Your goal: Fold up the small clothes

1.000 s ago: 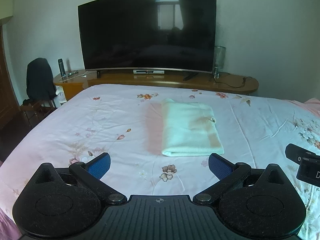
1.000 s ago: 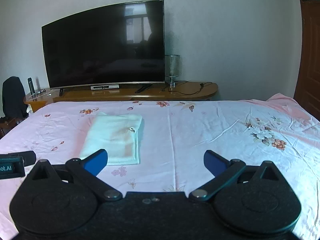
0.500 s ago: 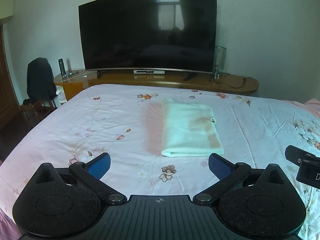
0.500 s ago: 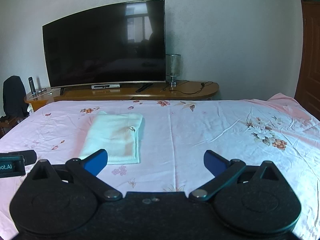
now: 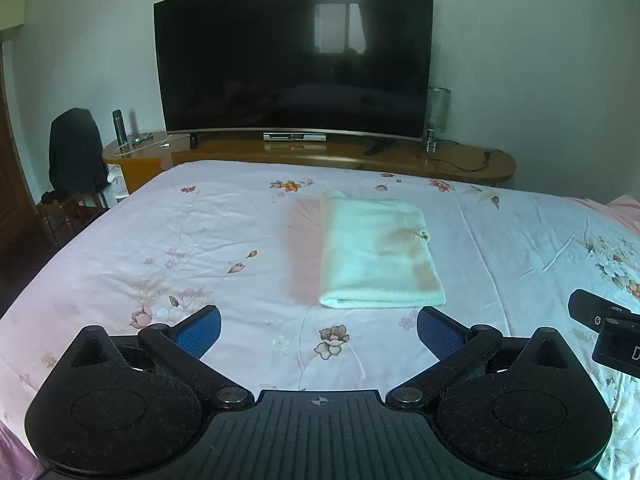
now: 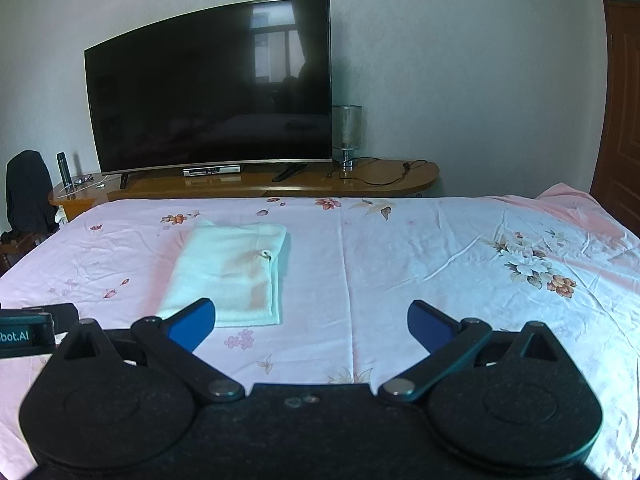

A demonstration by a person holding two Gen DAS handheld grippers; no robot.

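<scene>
A pale green cloth lies folded into a neat rectangle on the pink floral bedsheet. It also shows in the right wrist view. My left gripper is open and empty, held just short of the cloth's near edge. My right gripper is open and empty, to the right of the cloth, with its left blue pad in front of the cloth's near edge. Part of the right gripper shows at the right edge of the left wrist view.
A large curved TV stands on a wooden console beyond the bed's far edge. A glass lamp and cables sit on the console. A chair with a dark jacket is at the left. A wooden door is at the right.
Almost nothing has moved. Both grippers stay open, and the views shift only slightly.
</scene>
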